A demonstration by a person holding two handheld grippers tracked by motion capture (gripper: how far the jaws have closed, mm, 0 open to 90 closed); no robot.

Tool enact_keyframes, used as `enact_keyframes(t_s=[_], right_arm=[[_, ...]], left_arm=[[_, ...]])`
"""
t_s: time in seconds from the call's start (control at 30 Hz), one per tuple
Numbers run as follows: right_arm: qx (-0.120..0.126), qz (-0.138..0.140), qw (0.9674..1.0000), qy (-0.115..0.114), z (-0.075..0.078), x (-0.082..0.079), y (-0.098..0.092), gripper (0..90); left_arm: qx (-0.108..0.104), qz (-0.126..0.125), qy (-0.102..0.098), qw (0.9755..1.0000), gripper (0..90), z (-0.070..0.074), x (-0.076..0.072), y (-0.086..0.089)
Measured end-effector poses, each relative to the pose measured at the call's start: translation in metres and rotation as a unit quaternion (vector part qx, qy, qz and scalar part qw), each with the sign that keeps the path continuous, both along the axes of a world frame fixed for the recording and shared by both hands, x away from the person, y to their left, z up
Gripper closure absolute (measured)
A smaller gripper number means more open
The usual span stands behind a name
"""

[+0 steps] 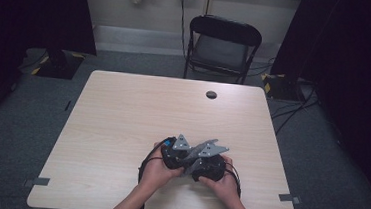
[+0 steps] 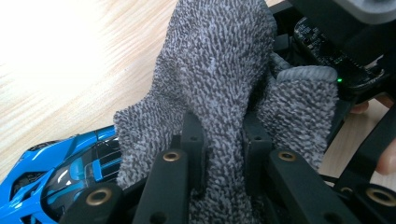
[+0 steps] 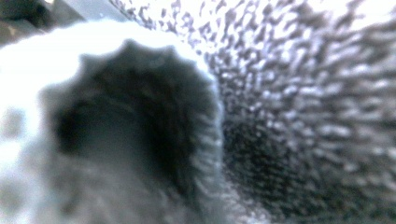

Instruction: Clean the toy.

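Note:
A grey knit sock stands up between the jaws of my left gripper, which is shut on it low down. In the high view both grippers meet near the table's front middle, the left gripper touching the right gripper. The sock's ribbed opening sits right against the right gripper's camera, blurred, and hides that gripper's jaws. A blue toy car lies on the table just beside the left gripper's jaws. The sock's cuff reaches the right gripper's black body.
The light wooden table has a round cable hole at its far middle. A black folding chair stands behind the far edge. Cables run over the floor at the right.

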State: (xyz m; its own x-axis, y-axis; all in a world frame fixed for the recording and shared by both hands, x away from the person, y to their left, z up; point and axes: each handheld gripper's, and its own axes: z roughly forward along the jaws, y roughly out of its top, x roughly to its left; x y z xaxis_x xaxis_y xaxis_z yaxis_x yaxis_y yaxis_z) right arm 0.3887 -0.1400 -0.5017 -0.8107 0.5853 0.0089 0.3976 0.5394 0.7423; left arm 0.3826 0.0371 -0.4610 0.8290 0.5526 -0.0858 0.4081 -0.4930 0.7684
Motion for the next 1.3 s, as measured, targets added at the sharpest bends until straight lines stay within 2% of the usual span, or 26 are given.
enact_keyframes(t_s=[0.7,1.3], right_arm=[[0.0,0.0,1.0,0.0,0.0,0.001,0.0,23.9],[0.0,0.001,1.0,0.0,0.0,0.001,0.0,23.9]], left_arm=[[-0.013,0.021,0.006,0.9997,75.5,0.002,0.007,0.006],[-0.005,0.038,-0.004,0.9992,75.5,0.004,0.016,0.018]])
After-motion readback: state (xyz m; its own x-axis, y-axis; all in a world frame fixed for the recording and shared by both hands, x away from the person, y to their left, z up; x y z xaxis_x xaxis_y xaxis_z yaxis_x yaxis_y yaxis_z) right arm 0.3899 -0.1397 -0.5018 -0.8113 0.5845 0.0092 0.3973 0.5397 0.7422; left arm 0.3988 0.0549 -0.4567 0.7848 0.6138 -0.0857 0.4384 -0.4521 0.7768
